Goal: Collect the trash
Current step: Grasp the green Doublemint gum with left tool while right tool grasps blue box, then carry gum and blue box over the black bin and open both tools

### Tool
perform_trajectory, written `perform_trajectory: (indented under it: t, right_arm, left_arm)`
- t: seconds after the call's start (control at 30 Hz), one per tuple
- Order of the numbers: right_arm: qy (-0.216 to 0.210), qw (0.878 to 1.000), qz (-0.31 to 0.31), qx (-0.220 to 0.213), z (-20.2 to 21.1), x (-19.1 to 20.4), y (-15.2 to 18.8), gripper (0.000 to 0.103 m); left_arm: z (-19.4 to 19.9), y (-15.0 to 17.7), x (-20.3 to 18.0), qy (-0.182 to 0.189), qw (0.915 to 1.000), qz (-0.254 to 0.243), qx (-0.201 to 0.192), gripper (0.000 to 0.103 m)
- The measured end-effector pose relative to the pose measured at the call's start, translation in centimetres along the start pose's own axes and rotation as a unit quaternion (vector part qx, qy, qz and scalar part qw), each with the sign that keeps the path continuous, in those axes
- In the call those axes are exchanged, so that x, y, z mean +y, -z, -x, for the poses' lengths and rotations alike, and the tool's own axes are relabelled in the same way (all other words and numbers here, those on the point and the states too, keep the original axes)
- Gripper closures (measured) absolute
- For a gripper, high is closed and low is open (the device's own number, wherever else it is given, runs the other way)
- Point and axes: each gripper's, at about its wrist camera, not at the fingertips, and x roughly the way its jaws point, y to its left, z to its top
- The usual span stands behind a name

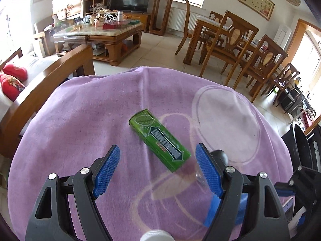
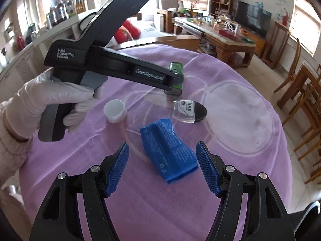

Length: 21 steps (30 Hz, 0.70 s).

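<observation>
A green gum box [image 1: 159,139] lies on the purple cloth [image 1: 80,120]. My left gripper [image 1: 157,158] is open, its blue pads on either side of the box's near end. In the right wrist view the box [image 2: 176,68] is partly hidden behind the left gripper's body. A crumpled blue wrapper [image 2: 167,149] lies between the open fingers of my right gripper [image 2: 162,156]. A white cap [image 2: 115,110] and a small clear bottle with a black cap [image 2: 189,111] lie beyond it. The white cap also shows in the left wrist view [image 1: 155,236].
The cloth covers a round table [image 2: 250,140]. A black bin [image 1: 301,150] stands at the table's right side. A wooden sofa [image 1: 40,84] is on the left, with dining chairs [image 1: 230,46] and a coffee table [image 1: 96,34] beyond.
</observation>
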Motion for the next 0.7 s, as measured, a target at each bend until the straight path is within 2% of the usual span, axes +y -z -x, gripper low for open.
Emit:
perform_trajectory:
  t: [0.13,0.23,0.33,0.4,0.57,0.6,0.7]
  right_arm:
    - [0.013,0.999,0.020,0.023,-2.0,0.3,-0.7,0.034]
    - [0.019,0.999,0.029,0.037,-3.0,0.4,-0.8,0.034]
    - [0.015,0.999,0.030,0.042,-3.5,0.4,-0.7,0.036]
    - [0.002,0.999,0.022,0.044,-3.5,0.2,-0.6,0.046]
    - [-0.001,0.999,0.018,0.045,-3.4,0.2,-0.7,0.056]
    - [-0.002,0.999,0.016,0.044,-3.3,0.2,-0.7,0.060]
    - [-0.008,0.999,0.005,0.035,-2.7,0.0,-0.5,0.062]
  left_arm:
    - [-1.3,-0.5,0.5,0.000,0.9999,0.010,0.012,0.027]
    - [-1.9,-0.8,0.7,-0.009,0.9999,0.004,0.011,0.033]
    - [-1.9,-0.8,0.6,-0.013,0.9999,-0.003,0.005,0.050]
    - [-1.7,-0.8,0.9,-0.016,0.9999,-0.006,0.001,0.057]
    - [-1.2,-0.5,1.4,-0.011,0.9999,-0.001,-0.004,0.073]
    - [-1.1,-0.5,1.6,-0.007,1.0000,0.001,-0.005,0.073]
    - [-0.8,-0.3,1.6,-0.003,1.0000,0.002,-0.009,0.073]
